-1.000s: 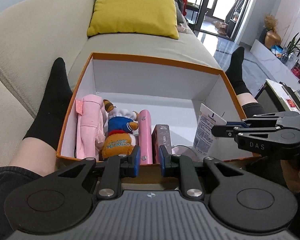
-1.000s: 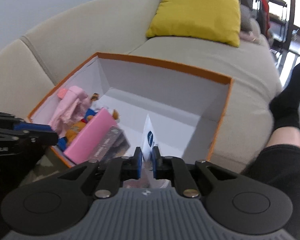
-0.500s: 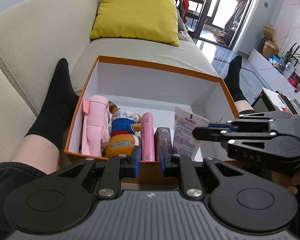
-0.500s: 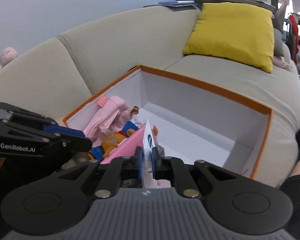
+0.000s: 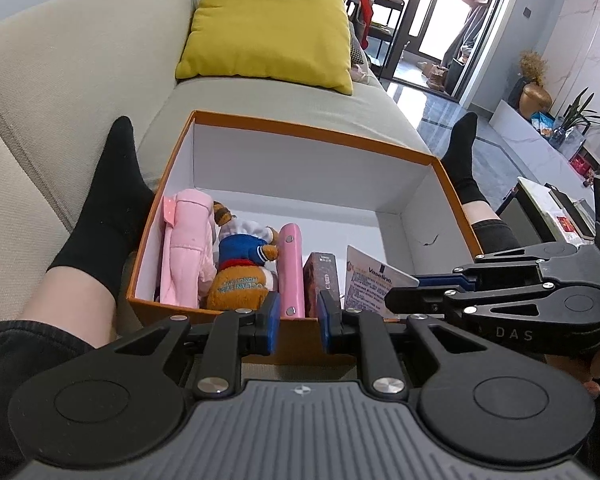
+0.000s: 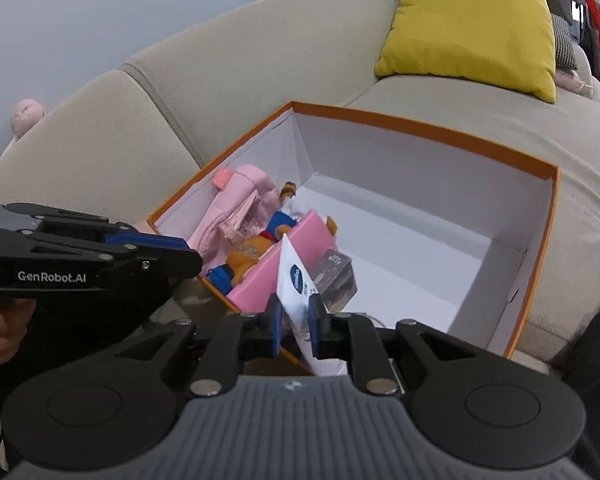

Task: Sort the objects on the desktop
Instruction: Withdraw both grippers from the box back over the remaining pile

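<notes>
1. My right tool (image 6: 294, 318) was clamped on a flat white Vaseline packet (image 6: 298, 288), which stood on edge between the blue pads (image 6: 275, 320). In the left wrist view the same packet (image 5: 374, 284) hung over the near edge of the orange box (image 5: 300, 130), at about 5 o'clock of the box's opening, just right of the brown carton.

2. My left tool (image 5: 298, 322) held nothing. Its jaws stood slightly apart, hovering just outside the near wall of the box.

3. Already filed along the 9 o'clock side of the box, in a row running toward 6 o'clock: a pink fabric pouch (image 5: 186, 252), a plush bear in a blue top (image 5: 242, 268), a pink case on its edge (image 5: 291, 270) and a dark brown carton (image 5: 322, 278). They stood close together; I could not tell whether every pair touched.

4. The half of the box floor from 12 to 3 o'clock showed bare white card.

5. My judgement: four items were sorted and the packet was the fifth, not yet let go. It looked headed for the slot beside the carton.

6. What remained outside the box I could not tell; neither view showed a supply of unsorted things. The box sat on a beige sofa (image 6: 228, 72) between my legs.
</notes>
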{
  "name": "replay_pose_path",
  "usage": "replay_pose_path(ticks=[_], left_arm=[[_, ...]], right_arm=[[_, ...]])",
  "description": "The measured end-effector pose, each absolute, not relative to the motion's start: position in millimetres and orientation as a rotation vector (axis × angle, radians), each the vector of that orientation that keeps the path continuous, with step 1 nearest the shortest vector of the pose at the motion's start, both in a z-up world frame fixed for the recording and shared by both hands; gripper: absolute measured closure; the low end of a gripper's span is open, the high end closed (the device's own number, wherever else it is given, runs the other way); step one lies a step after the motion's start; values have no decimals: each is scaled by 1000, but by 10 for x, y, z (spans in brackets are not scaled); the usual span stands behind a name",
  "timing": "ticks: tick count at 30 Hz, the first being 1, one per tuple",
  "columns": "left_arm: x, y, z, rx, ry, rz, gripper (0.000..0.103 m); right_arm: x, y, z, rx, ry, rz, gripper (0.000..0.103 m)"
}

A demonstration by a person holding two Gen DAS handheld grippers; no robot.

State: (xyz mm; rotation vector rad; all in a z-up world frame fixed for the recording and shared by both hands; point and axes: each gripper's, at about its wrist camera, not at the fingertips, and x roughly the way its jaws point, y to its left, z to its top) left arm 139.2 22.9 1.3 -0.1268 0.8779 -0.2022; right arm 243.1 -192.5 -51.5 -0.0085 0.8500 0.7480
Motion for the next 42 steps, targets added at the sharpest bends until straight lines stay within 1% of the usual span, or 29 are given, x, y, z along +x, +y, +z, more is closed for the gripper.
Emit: replay_pose_path(ticks=[4, 5, 9, 15, 17, 23, 26, 27, 28, 33, 37, 39, 42], left_arm=[[1326, 222, 37, -125, 873, -206, 82], [1307, 220, 45, -126, 871, -206, 82], [1215, 212, 92, -128, 859, -209, 82], [1028, 203, 182, -126, 835, -207, 81], [954, 206, 215, -122, 827, -200, 79], [697, 257, 219, -123, 840, -175, 71], [596, 236, 108, -106, 875, -175, 63], [568, 217, 42, -97, 889, -177, 55], [550, 206, -15, -95, 900, -177, 51], [575, 162, -383, -129, 975, -178, 51], [670, 115, -626, -125, 1003, -148, 47], [740, 71, -705, -96, 1023, -150, 47], [841, 5, -783, -61, 1046, -174, 43]], right_arm=[[2375, -1923, -498, -19, 845, 736, 85], [2367, -1925, -491, -19, 842, 733, 84], [2316, -1952, -449, -19, 832, 725, 72], [2153, -1973, -370, -36, 800, 720, 67], [2078, -2008, -319, -31, 778, 714, 64], [1731, -2126, -156, 5, 713, 718, 64], [1546, -2124, -209, 12, 717, 721, 64], [1493, -2117, -254, 12, 723, 720, 64], [1449, -2110, -311, 14, 734, 719, 64], [1355, -2068, -627, -7, 788, 656, 64], [1403, -2029, -797, -38, 819, 605, 62], [1450, -2029, -861, -38, 829, 596, 61], [1550, -1996, -947, -48, 838, 592, 61]])
